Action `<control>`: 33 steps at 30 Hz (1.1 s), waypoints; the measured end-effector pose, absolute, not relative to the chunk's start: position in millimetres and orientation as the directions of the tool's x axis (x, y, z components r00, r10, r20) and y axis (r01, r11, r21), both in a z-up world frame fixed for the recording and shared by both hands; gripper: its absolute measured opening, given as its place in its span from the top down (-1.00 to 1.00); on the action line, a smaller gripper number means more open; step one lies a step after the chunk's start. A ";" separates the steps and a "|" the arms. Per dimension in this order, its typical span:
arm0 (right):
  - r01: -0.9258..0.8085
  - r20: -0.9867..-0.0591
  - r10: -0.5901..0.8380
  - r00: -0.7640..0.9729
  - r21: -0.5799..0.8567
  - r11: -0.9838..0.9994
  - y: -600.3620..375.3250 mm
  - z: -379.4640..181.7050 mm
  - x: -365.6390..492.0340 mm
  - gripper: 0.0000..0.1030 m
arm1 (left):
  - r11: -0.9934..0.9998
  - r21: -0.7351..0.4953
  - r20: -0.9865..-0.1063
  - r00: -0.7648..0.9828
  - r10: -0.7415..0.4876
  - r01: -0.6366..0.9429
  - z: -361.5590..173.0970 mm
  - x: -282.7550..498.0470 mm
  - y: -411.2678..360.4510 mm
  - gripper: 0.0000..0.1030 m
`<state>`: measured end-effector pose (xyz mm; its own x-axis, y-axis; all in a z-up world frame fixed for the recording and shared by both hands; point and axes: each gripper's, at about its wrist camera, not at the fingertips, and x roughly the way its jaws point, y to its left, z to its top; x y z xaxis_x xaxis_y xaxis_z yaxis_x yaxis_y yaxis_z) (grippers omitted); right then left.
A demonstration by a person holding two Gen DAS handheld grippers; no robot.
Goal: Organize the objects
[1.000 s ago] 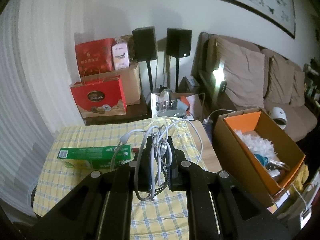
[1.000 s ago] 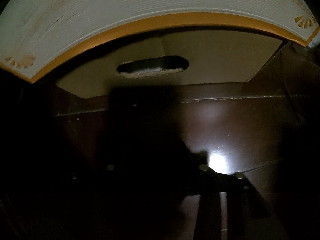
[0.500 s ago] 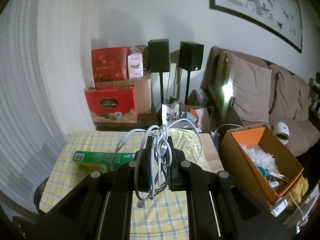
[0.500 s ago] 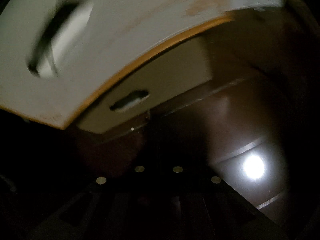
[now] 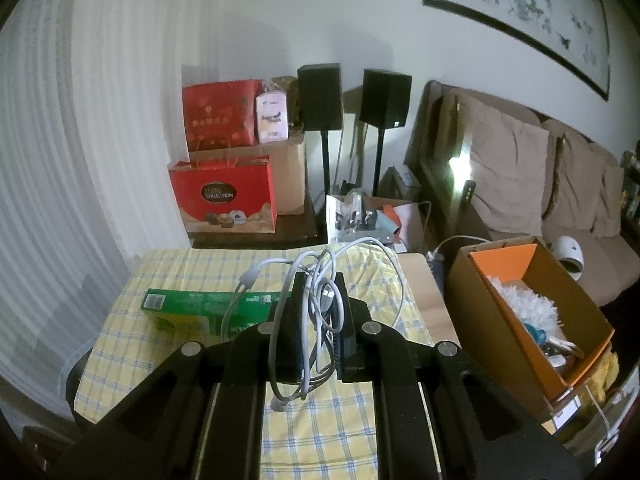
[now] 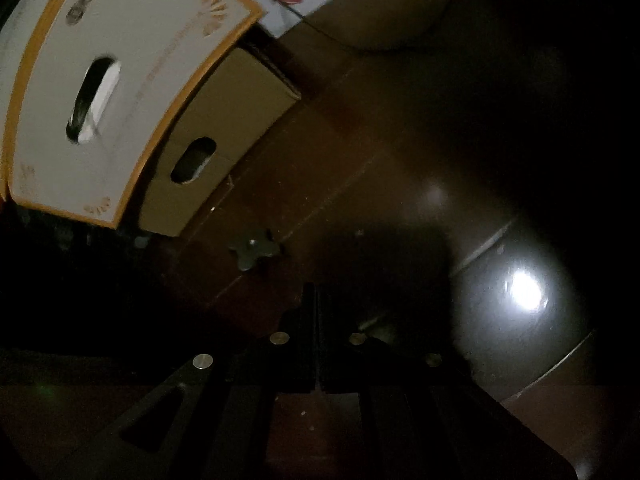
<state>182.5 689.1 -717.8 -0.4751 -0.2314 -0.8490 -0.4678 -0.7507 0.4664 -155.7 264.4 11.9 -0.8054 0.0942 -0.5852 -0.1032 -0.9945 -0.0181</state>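
Cable bundle (image 5: 310, 316) stayed pinched in left gripper (image 5: 318, 320) fingers; right gripper (image 6: 318, 344) – shut, empty – swung away from white box (image 6: 116, 80), so boxing awaited.

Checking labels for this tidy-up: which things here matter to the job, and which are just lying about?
Job:
- left tool, shut on cable
- open box
- green carton

Lying about:
- red bags
- speakers
- sofa
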 end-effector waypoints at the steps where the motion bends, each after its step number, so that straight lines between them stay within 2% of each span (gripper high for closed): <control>1: -0.430 -0.858 -0.228 -0.461 0.441 -0.788 682.1 -715.5 170.2 0.87 | -0.995 -0.017 -0.589 -0.803 0.093 -0.103 10.2 -156.5 265.1 0.81; 2: -0.406 -0.864 -0.225 -0.451 0.423 -0.810 675.8 -719.9 163.7 0.71 | -0.995 -0.018 -0.592 -0.800 0.093 -0.103 9.0 -156.8 265.2 0.81; 3: -0.382 -0.867 -0.223 -0.446 0.409 -0.829 672.6 -721.3 158.3 0.40 | -0.995 -0.018 -0.596 -0.798 0.092 -0.101 7.5 -157.6 265.8 0.81; 4: -0.346 -0.869 -0.226 -0.441 0.397 -0.850 667.8 -721.2 145.9 0.22 | -0.995 -0.017 -0.598 -0.797 0.089 -0.099 6.5 -158.1 266.7 0.81; 5: -0.309 -0.871 -0.239 -0.430 0.391 -0.867 665.3 -721.3 136.8 -0.07 | -0.995 -0.014 -0.601 -0.795 0.087 -0.099 5.5 -158.7 268.1 0.81; 11: -0.048 -0.940 -0.207 -0.271 0.227 -0.973 639.0 -734.2 69.9 -0.13 | -0.994 0.006 -0.608 -0.790 0.086 -0.112 1.6 -158.4 277.9 0.81; 15: 0.094 -0.961 -0.159 -0.225 0.141 -0.986 606.7 -738.1 52.2 -0.45 | -0.994 0.020 -0.589 -0.805 0.074 -0.106 7.1 -155.5 278.7 0.81; 17: 0.140 -0.966 -0.126 -0.225 0.096 -0.986 593.8 -739.6 52.5 -0.49 | -0.995 0.015 -0.589 -0.805 0.074 -0.103 7.4 -157.0 277.7 0.81; 26: 0.044 -0.975 -0.025 -0.219 0.016 -0.999 602.7 -755.2 68.5 -0.40 | -0.991 0.052 -0.602 -0.796 0.064 -0.120 -5.9 -159.6 292.3 0.81; 28: 0.042 -0.972 0.011 -0.233 -0.022 -0.999 603.3 -754.4 67.8 -0.19 | -0.991 0.059 -0.600 -0.797 0.064 -0.124 -5.9 -158.6 293.9 0.81; 29: 0.039 -0.972 0.009 -0.234 -0.018 -0.999 604.2 -753.6 66.8 -0.03 | -0.991 0.062 -0.597 -0.800 0.060 -0.121 -4.9 -158.2 293.4 0.81; 30: 0.036 -0.972 0.008 -0.236 -0.017 -0.999 604.8 -752.7 65.6 0.27 | -0.991 0.060 -0.594 -0.802 0.059 -0.117 -3.6 -158.4 292.1 0.81; 31: 0.034 -0.972 0.005 -0.234 -0.013 -0.999 605.2 -751.8 63.9 0.46 | -0.992 0.054 -0.592 -0.804 0.057 -0.110 -2.4 -159.0 290.0 0.81; 32: 0.030 -0.975 -0.003 -0.224 -0.004 -1.000 605.8 -751.6 61.4 0.73 | -0.993 0.048 -0.592 -0.804 0.057 -0.105 -1.5 -159.4 288.0 0.81; 33: 0.026 -0.975 -0.007 -0.220 0.002 -1.000 606.2 -751.5 60.7 0.73 | -0.994 0.042 -0.594 -0.803 0.056 -0.100 -0.7 -160.1 286.0 0.81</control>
